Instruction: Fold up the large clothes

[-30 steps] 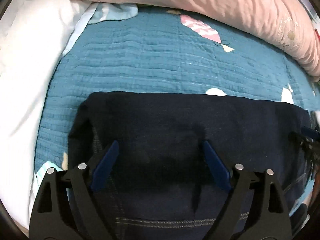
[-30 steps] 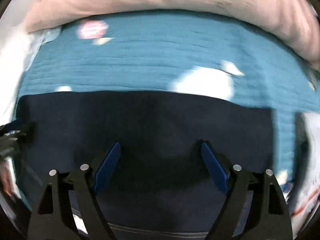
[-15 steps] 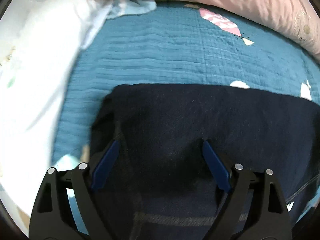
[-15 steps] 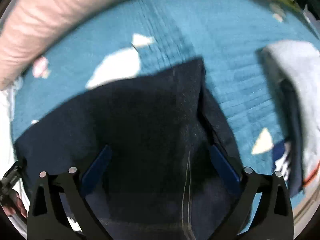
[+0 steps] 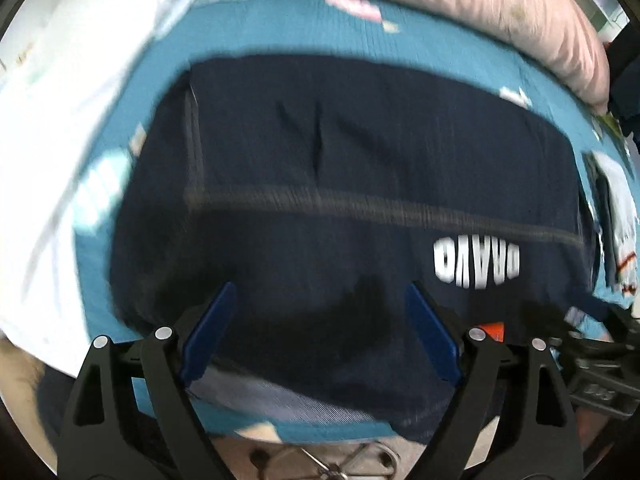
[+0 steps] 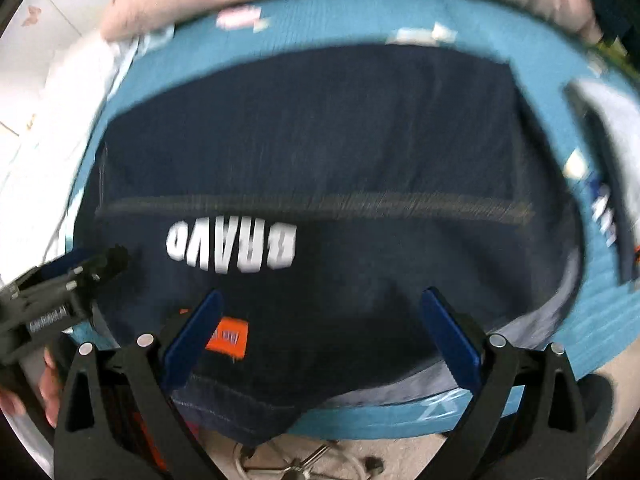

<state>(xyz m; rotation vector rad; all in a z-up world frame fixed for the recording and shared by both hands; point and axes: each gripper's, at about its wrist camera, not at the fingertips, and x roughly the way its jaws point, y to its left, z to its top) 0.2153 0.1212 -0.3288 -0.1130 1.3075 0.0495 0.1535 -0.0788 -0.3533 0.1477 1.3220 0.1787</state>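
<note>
- Navy garment [image 5: 360, 184] lies spread on the bed, folded across itself, with a stitched hem line running side to side over its middle
- White upside-down lettering [image 6: 232, 246] sits on the layer below that hem line; an orange label [image 6: 228, 338] shows nearer the bed's near edge
- The garment's near portion reaches the near edge of the bed, and a dark flap hangs over it in the right wrist view
- Teal quilted bedspread [image 6: 560, 344] carries the garment and shows bare on all sides of it
- Pink duvet [image 5: 460, 4] is bunched along the far edge of the bed; white bedding [image 5: 52, 128] lies at the left side
- A light-coloured garment [image 6: 612, 128] lies near the right edge of the bed, apart from the navy one
- Left tongs [image 5: 320, 308] stand wide, above the near part of the garment, nothing between the blue pads
- Right tongs [image 6: 320, 312] stand wide, their jaws just having been opening; only the garment surface shows below them, not pinched
- Both views are motion-blurred
- A chair base on pale floor [image 6: 304, 460] shows beyond the near edge of the bed
</note>
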